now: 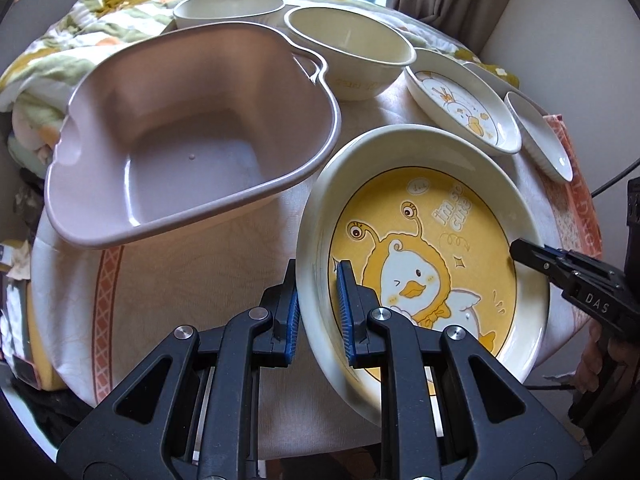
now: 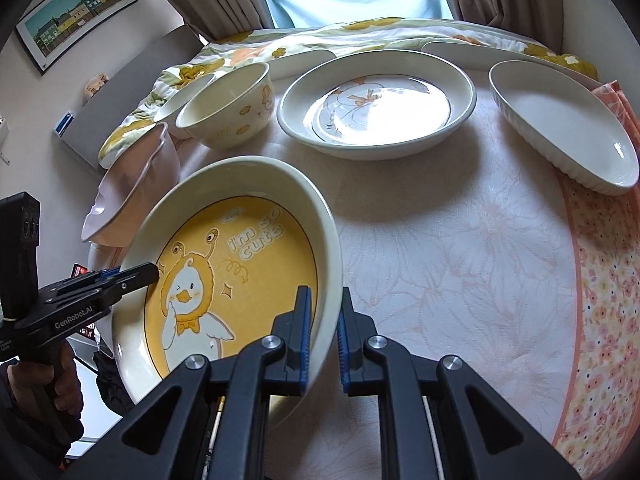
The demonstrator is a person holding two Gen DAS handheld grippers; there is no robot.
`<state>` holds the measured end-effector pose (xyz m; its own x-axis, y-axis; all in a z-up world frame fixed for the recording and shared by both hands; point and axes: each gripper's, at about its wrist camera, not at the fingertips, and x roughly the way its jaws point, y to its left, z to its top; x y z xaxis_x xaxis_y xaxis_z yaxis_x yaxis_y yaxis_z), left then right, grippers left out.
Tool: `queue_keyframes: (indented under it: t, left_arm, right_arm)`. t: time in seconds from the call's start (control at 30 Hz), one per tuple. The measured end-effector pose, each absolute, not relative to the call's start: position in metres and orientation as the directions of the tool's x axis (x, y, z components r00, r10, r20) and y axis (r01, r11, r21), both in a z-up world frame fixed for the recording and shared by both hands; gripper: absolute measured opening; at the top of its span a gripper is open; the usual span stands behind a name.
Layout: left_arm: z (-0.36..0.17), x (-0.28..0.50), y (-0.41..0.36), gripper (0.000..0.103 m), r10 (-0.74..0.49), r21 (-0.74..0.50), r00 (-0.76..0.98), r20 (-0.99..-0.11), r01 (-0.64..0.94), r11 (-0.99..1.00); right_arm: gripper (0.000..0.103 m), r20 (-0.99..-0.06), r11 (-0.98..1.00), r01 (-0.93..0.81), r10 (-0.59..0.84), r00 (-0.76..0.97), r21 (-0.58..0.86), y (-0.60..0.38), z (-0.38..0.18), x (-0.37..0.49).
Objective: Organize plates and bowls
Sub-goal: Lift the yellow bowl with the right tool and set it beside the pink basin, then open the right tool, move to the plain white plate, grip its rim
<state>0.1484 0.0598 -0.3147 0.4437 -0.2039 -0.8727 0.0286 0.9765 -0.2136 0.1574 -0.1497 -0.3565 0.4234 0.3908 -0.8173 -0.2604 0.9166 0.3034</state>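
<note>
The left claw (image 1: 318,312) was pinching the rim of the yellow duck plate (image 1: 432,256), with one blue pad outside the rim and one inside. The right claw (image 2: 324,336) pinched the same plate (image 2: 240,264) on its other side, one pad on each side of the rim. So both claws were clenched on the plate, and it sat tilted between them (the duck on it wears a yellow hood).

Ahead of the left claw and off to its left was the pink tub (image 1: 188,136). Behind the tub stood two cream bowls (image 1: 352,48), side by side. Ahead and to the right of the left claw lay a small duck plate (image 1: 464,108), and just past that a white ribbed dish (image 1: 540,140).

From the right claw, the small duck plate (image 2: 380,108) was straight ahead, well apart from the held plate. The white ribbed dish (image 2: 560,124) was ahead and to the right. The cream bowls (image 2: 228,108) were ahead and to the left, near the pink tub (image 2: 132,192).

Everything sat on a tablecloth (image 2: 460,280) with pale flowers.
</note>
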Motion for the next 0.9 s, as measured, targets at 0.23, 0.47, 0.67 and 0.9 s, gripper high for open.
queue_keyframes:
  t: [0.23,0.47,0.67,0.9]
  left_arm:
    - [-0.312,0.146,0.065,0.015,-0.212,-0.222,0.434,-0.876,0.027,0.975]
    - [-0.305,0.146,0.070,0.015,-0.191,-0.207,0.426,-0.884,0.008,0.978]
    - [-0.282,0.135,0.059,0.016,-0.082,-0.076,0.441,-0.894,0.032,0.997]
    - [-0.236,0.127,0.054,0.099,-0.074,-0.060,0.528,-0.846,0.044,0.997]
  right_arm:
    - [0.011,-0.832,0.928,-0.217,0.369,0.415,0.303,-0.150,-0.357,0.159]
    - [0.011,-0.841,0.930,-0.189,0.367,0.397,0.317,-0.153,-0.354,0.161]
    - [0.018,-0.830,0.936,-0.137,0.351,0.434,0.324,-0.166,-0.339,0.154]
    - [0.103,-0.771,0.942,-0.089,0.316,0.553,0.323,-0.198,-0.289,0.145]
